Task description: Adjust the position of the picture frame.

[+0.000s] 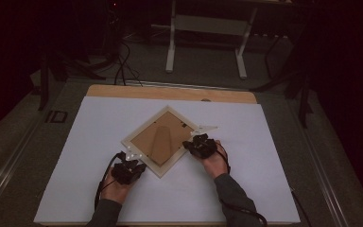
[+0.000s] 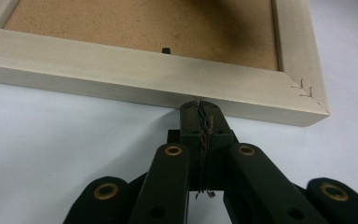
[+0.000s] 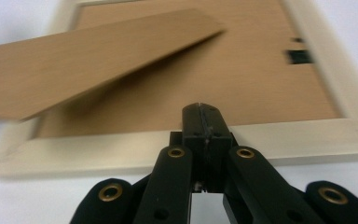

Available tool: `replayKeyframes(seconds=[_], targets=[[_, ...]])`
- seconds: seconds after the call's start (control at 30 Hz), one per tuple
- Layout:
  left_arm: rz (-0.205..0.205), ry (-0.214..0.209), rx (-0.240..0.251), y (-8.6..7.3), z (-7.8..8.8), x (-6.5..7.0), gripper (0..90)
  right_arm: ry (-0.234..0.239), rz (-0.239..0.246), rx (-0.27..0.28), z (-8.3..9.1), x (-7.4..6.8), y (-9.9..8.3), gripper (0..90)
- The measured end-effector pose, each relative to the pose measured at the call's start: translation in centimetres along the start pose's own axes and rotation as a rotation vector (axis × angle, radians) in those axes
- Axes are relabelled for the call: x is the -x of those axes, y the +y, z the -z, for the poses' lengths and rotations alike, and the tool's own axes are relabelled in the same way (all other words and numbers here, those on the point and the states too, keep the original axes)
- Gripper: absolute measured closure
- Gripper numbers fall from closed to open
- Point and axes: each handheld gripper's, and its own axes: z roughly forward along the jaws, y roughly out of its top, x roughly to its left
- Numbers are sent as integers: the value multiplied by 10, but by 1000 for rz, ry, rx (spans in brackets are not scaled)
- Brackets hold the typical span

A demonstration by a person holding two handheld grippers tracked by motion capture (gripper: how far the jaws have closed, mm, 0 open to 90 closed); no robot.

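Dark floor and a white stand (image 1: pixel 205 38) lay behind the table (image 1: pixel 170 93), most of which was covered by a white sheet (image 1: pixel 99 142). On the sheet, near its middle, a picture frame (image 1: pixel 133 138) was laid face down and turned like a diamond, its pale border enclosing a brown back (image 1: pixel 144 138). An easel strut (image 1: pixel 160 142) was seen on that back; in the right gripper view the strut (image 3: pixel 84 60) was raised at a slant above the board. A small dark clip (image 3: pixel 299 56) was fixed near one edge of the back, and another clip (image 2: pixel 166 49) was seen in the left gripper view. The left gripper (image 1: pixel 133 165) was held at the frame's lower left side; in its own view the left gripper (image 2: pixel 200 106) was closed on nothing, jaws pressed together, tips just at the frame's outer edge (image 2: pixel 121 86). The right gripper (image 1: pixel 190 144) was placed at the frame's right side; in its own view the right gripper (image 3: pixel 200 110) was likewise closed and empty, tips over the near border (image 3: pixel 284 140). Whether either tip touched the wood could not be told. A corner joint (image 2: pixel 303 88) with two staples was visible at the frame's end.
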Motion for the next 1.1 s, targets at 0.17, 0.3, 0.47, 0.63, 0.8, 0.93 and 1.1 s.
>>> replayKeyframes(seconds=[0.17,0.3,0.47,0.63,0.8,0.93,1.1], targets=[[-2,-5,1,1,-1,-1,892,-72,-1,-59,-13,16,12,900],[-4,-5,2,1,-1,-1,892,-99,-16,-90,-21,22,17,900],[-14,12,4,5,-4,-5,892,-117,-4,-117,-26,21,19,900],[4,26,21,7,-7,-9,892,-129,0,-137,-20,22,16,900],[17,5,21,7,-8,-10,896,-125,-5,-118,-12,18,6,900],[8,-39,10,7,-5,-2,899,-107,-23,-96,-4,18,-3,900],[-30,-89,15,2,0,13,899,-103,-26,-102,-3,19,-3,900]])
